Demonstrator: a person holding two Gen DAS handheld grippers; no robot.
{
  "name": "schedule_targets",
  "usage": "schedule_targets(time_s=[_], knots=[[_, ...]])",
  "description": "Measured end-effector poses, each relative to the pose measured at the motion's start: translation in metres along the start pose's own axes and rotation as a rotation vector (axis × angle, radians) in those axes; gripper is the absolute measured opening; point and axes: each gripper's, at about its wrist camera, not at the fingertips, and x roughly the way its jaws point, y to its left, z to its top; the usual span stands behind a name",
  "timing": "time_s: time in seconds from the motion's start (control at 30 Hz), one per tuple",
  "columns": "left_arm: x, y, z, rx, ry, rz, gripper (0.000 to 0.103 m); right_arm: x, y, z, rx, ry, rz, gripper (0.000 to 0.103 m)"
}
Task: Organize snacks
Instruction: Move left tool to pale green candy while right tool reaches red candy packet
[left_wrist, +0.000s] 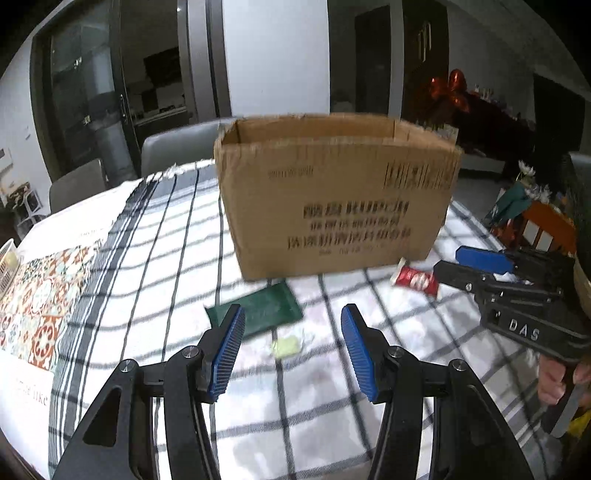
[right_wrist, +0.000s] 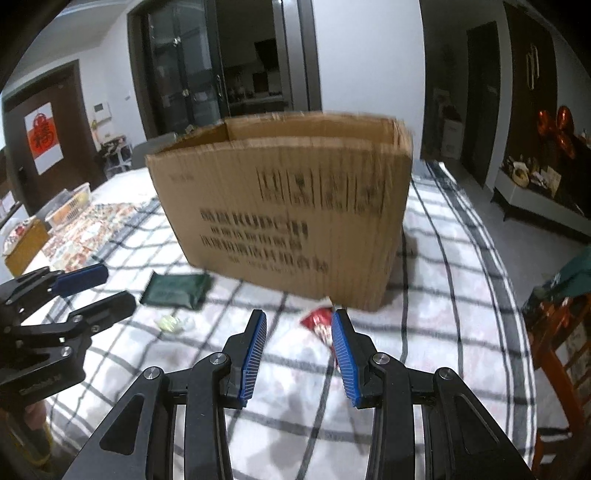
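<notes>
An open cardboard box (left_wrist: 332, 199) (right_wrist: 288, 214) stands on the checked tablecloth. In front of it lie a dark green packet (left_wrist: 264, 310) (right_wrist: 175, 290), a small pale yellow-green wrapped snack (left_wrist: 286, 347) (right_wrist: 171, 324) and a red and white packet (left_wrist: 415, 281) (right_wrist: 319, 323). My left gripper (left_wrist: 293, 321) is open and empty, above the cloth just short of the green packet and the pale snack. My right gripper (right_wrist: 299, 323) is open and empty, its right finger beside the red packet. Each gripper shows in the other's view, the right (left_wrist: 461, 264) and the left (right_wrist: 99, 288).
The checked tablecloth (left_wrist: 147, 258) (right_wrist: 443, 280) covers the table, with a patterned mat (left_wrist: 40, 295) and a white basket (left_wrist: 7, 258) at the left. Grey chairs (left_wrist: 173, 147) stand behind. An orange wooden chair (right_wrist: 561, 332) stands at the right edge.
</notes>
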Motion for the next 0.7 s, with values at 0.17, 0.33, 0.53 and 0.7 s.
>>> schedule_targets(time_s=[0.17,0.33,0.53,0.7], knots=[[0.019,0.002,-0.010,0.002,0.055,0.013,0.053,0.017,-0.005,-0.010,0.002,0.058,-0.017,0.038],[0.041,0.008,-0.010,-0.027,0.133,-0.033,0.053,0.035,-0.012,-0.007,-0.005,0.109,-0.024,0.038],[0.054,0.012,-0.012,-0.048,0.171,-0.039,0.053,0.050,-0.010,0.001,-0.083,0.139,-0.056,0.038],[0.065,0.015,-0.015,-0.055,0.187,-0.029,0.053,0.058,-0.011,0.002,-0.120,0.145,-0.082,0.038]])
